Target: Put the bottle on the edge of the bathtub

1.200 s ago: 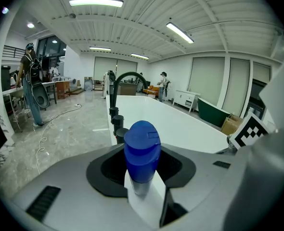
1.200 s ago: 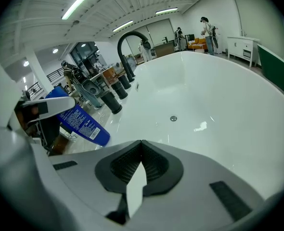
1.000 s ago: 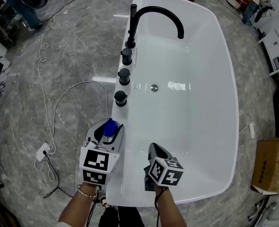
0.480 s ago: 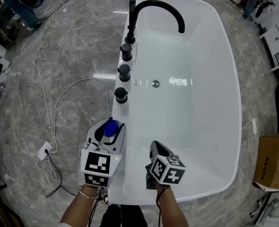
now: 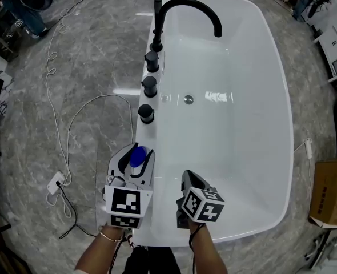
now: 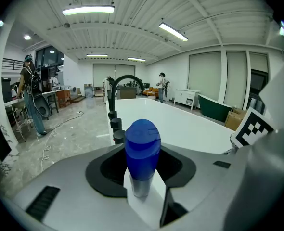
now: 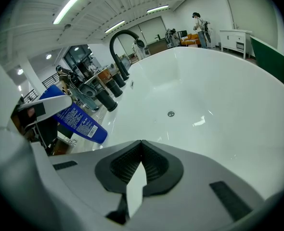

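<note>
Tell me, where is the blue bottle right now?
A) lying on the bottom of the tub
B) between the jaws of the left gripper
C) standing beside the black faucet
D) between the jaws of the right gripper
B: the bottle sits clamped between the jaws of the left gripper, while the right gripper is shut with nothing in it.

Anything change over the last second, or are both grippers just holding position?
Nothing visibly changed. The left gripper still holds the blue bottle, tilted, at the left rim of the bathtub. The right gripper stays shut and empty beside it. Only the head view shifted slightly.
</note>
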A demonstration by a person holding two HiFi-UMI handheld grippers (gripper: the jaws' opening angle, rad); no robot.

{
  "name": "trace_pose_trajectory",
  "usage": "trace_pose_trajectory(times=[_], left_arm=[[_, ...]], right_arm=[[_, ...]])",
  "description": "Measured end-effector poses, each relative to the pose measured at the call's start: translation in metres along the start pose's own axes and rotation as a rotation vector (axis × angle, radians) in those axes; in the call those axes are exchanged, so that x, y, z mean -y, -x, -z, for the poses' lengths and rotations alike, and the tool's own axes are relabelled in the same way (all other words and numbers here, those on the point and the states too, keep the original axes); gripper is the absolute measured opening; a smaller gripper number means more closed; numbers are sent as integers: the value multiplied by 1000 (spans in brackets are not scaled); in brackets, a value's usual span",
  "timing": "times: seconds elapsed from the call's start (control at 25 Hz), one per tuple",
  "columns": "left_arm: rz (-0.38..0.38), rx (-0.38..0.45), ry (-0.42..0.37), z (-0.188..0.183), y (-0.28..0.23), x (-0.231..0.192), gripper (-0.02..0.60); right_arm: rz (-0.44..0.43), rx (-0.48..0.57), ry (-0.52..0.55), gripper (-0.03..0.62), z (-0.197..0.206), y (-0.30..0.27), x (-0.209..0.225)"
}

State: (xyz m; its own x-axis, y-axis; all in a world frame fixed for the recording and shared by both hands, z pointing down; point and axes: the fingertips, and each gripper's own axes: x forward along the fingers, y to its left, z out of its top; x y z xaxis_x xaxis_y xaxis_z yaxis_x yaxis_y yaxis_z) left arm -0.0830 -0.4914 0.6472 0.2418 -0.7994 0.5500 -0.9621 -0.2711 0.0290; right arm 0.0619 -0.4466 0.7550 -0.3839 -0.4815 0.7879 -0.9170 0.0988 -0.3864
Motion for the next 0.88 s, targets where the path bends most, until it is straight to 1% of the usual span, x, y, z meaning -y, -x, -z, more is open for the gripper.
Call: trace_pose_trajectory(times=[0.4, 0.76, 0.88], left_arm=[[13, -2, 73, 4, -4, -4, 170], [7, 1, 101, 4, 3, -4, 222], [-1, 11, 126, 3, 10, -5, 239]], right_arm=[[17, 6, -19, 26, 0, 6, 11], [18, 11, -19, 26, -2, 14, 11], [14, 21, -15, 26, -7, 18, 7]])
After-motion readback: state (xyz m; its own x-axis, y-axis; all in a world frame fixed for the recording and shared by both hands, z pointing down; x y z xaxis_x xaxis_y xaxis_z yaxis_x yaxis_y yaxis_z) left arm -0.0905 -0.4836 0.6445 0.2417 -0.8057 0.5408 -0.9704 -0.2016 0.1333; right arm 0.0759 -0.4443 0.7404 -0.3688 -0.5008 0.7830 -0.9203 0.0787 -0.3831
